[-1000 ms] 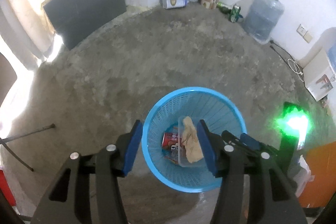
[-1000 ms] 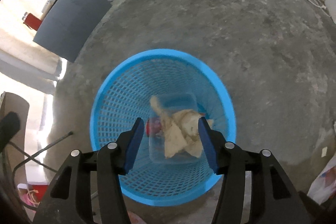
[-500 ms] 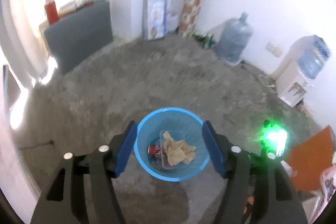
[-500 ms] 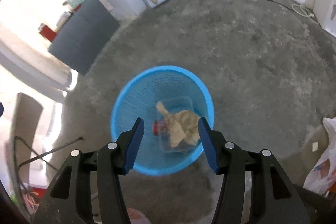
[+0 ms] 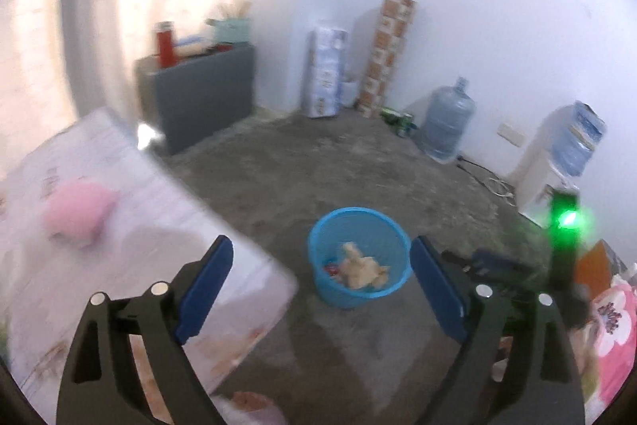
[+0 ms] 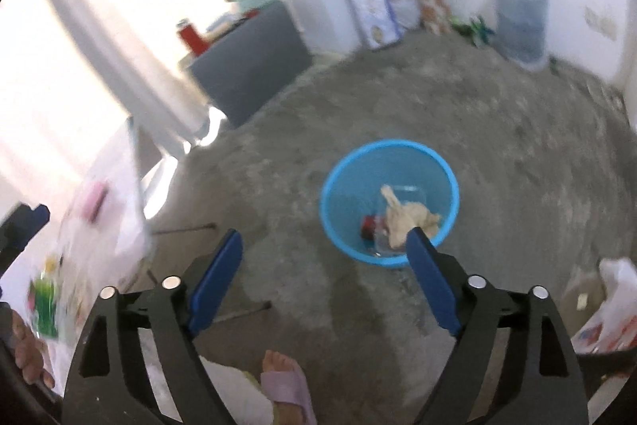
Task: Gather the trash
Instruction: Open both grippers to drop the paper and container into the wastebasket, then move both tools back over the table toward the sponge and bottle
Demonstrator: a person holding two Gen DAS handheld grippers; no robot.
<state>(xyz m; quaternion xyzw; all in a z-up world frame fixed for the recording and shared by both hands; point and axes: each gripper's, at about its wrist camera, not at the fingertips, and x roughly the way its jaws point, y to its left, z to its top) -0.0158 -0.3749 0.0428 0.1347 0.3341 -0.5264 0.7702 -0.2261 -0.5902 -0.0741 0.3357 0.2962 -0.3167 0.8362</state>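
While both views are motion-blurred, contents read thus: round blue plastic mesh wastebasket [image 5: 360, 257] upright on bare grey concrete floor [image 6: 497, 130], holding crumpled tan paper wad [image 5: 360, 267], red can [image 6: 368, 226] & what looks like a clear plastic tray [image 6: 406, 194]; so trash seen so far sits inside the basket. Left tongs [image 5: 318, 289] spread wide, nothing between blue pads; right tongs [image 6: 324, 283] likewise released, empty. Desk w/ pale floral cloth [image 5: 119, 226] at left, its corner just beside the left pad in left-wrist view; pink soft item [image 5: 77, 214] & green-labelled item [image 6: 43, 293] lie on it, too blurred to ID. Risks (judgement): blur means poor aim for any reach now; a low swing could clip the basket rim & tip it, light mesh, spilling contents; left tongs may catch the desk corner or drag the cloth; thin dark rods [image 6: 187, 228] on floor near desk are a trip/snag point; person's foot in lilac slipper [image 6: 284, 385] is near the basket's approach line. Open room: wide floor beyond & right of basket, to grey cabinet [image 5: 199, 94], water jug [image 5: 448, 122] & white plastic bag [image 6: 609, 305] at the edges. Tight side: left, by desk edge.
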